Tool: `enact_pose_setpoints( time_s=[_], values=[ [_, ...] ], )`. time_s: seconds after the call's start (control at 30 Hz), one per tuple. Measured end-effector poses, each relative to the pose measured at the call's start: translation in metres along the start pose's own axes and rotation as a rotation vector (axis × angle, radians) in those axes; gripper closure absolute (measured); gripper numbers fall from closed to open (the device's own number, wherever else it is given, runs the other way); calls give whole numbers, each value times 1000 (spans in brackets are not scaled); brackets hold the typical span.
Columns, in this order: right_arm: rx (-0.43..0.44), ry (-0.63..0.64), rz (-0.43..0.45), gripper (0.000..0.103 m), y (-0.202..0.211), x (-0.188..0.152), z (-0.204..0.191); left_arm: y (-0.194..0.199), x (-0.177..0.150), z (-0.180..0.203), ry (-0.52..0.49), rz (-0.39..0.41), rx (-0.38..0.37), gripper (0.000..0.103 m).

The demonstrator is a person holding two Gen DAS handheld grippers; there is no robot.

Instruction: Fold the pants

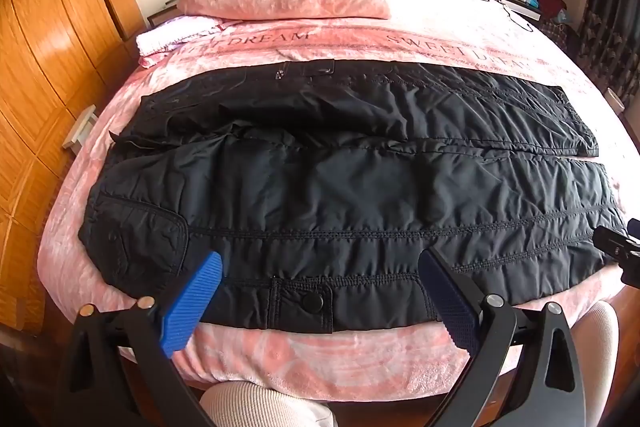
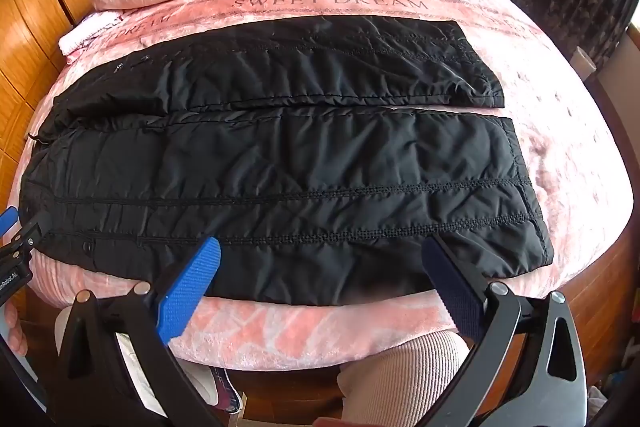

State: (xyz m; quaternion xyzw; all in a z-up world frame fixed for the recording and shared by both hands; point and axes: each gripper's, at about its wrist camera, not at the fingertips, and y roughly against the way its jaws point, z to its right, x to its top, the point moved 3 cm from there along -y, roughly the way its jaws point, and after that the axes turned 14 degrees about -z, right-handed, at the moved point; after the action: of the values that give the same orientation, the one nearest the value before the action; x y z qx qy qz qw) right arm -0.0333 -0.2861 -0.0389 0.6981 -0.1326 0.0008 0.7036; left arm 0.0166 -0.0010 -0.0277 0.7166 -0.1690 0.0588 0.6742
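Pants flat on bed; left gripper, right gripper agape over near edge.

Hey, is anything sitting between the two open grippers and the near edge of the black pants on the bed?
Nothing visible. The left gripper and right gripper hang open over the near edge of the black pants, which lie flat on the pink blanket.

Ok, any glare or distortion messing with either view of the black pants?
Left wrist view: strong fisheye bulge, the black quilted pants stay sharp, daylight washes out the pink plush bedspread at far right. Right wrist view: same bulge, pale sheen on the far leg.
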Motion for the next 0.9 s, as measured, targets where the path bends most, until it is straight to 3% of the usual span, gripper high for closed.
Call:
enact_pose_setpoints(
  time_s=[0.9],
  values=[
    [1,9,-7,2,-3,3,-3,-3,4,0,-4,-7,3,4]
  ],
)
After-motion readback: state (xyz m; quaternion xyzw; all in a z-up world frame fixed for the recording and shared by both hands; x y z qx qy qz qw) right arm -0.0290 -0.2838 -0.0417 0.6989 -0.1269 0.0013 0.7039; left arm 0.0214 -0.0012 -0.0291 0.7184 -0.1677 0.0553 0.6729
